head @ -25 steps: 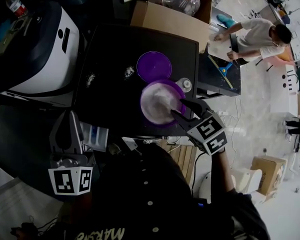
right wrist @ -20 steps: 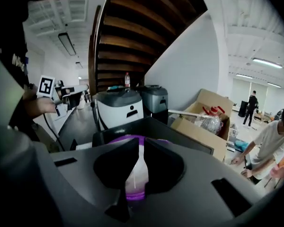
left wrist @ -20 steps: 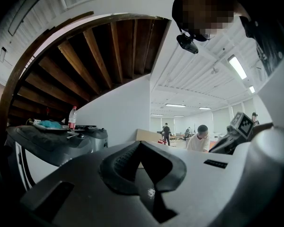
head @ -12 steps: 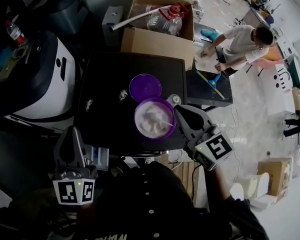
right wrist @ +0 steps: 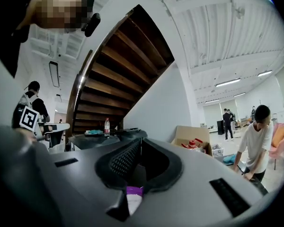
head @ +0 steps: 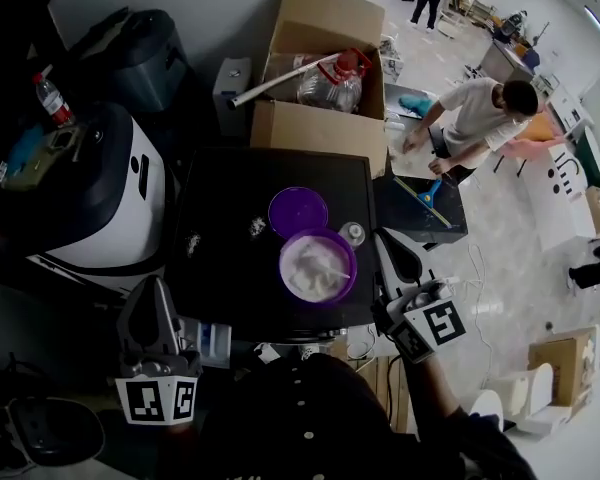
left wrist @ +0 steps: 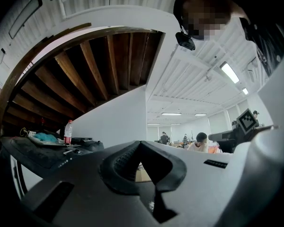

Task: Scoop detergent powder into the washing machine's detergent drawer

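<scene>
Overhead, the left gripper (head: pixel 153 290) hangs off the near left corner of the black table (head: pixel 220 178), and its own view shows the jaws pressed together at the tips with nothing between them (left wrist: pixel 140 142). The right gripper (head: pixel 390 243) sits off the table's right edge, jaws likewise closed tip to tip and empty (right wrist: pixel 140 140); only a sliver of purple and white shows through the gap below its tips. The detergent powder (head: pixel 310 268) fills an open purple tub (head: pixel 346 256) just left of the right gripper and well right of the left one. The tub's purple lid (head: pixel 298 211) lies flat just beyond it, and a small clear round cap (head: pixel 354 233) rests beside the right gripper's tip. Two spilled patches of powder (head: pixel 255 227) lie on the table between the grippers. Ahead and left of the left gripper stands the white washing machine (head: pixel 110 208), with a red-capped bottle (head: pixel 48 98) on its far side. Beyond the table an open cardboard box (head: pixel 315 128) holds a large clear jug (head: pixel 330 83). A person (head: pixel 480 113) bends over, well beyond the right gripper.
</scene>
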### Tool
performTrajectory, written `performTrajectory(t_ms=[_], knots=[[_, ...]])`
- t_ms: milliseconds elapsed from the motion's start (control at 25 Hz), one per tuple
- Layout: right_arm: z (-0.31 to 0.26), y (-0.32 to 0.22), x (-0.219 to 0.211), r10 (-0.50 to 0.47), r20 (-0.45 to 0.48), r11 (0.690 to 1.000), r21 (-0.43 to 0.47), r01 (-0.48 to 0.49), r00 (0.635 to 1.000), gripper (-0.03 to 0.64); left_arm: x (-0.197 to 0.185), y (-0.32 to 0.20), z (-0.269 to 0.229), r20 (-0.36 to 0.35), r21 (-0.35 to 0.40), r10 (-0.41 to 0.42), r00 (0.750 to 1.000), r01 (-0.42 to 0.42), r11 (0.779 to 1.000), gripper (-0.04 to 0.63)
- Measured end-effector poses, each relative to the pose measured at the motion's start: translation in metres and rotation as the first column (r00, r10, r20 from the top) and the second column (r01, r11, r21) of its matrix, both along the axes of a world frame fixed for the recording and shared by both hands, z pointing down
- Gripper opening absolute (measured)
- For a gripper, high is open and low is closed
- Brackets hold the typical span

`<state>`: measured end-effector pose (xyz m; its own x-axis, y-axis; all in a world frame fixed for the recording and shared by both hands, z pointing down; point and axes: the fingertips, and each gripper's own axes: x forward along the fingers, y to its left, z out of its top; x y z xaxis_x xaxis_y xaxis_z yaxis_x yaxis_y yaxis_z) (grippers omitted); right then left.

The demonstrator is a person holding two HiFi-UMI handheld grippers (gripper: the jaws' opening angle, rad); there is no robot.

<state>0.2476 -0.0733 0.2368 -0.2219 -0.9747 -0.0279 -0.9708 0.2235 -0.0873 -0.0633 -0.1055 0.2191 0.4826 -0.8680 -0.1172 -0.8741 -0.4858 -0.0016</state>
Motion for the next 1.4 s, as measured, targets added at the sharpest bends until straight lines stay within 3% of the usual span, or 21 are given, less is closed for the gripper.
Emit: performTrajectory(t_ms=[240,560,1400], knots=[[-0.001,0.011,0.009,0.067,0.010,0.998,0.009,-0.067,0.998,0.032,-0.002,0.004,-0.003,0.002,0.010,0.008,1.000,-0.008,1.000,0.005],[-0.006,0.021,0.007,0.087,-0.005,0.996,0.036,-0.087,0.996,0.028,0.004,0.006,0.001,-0.001,0.002,0.027,1.000,-0.027,1.000,0.005],[0.000,0.022,-0.002,0.068,-0.023,0.997,0.026,-0.068,0.997,0.028,0.002,0.012,0.005,0.005,-0.009,0.033,0.999,-0.033,0.999,0.005]])
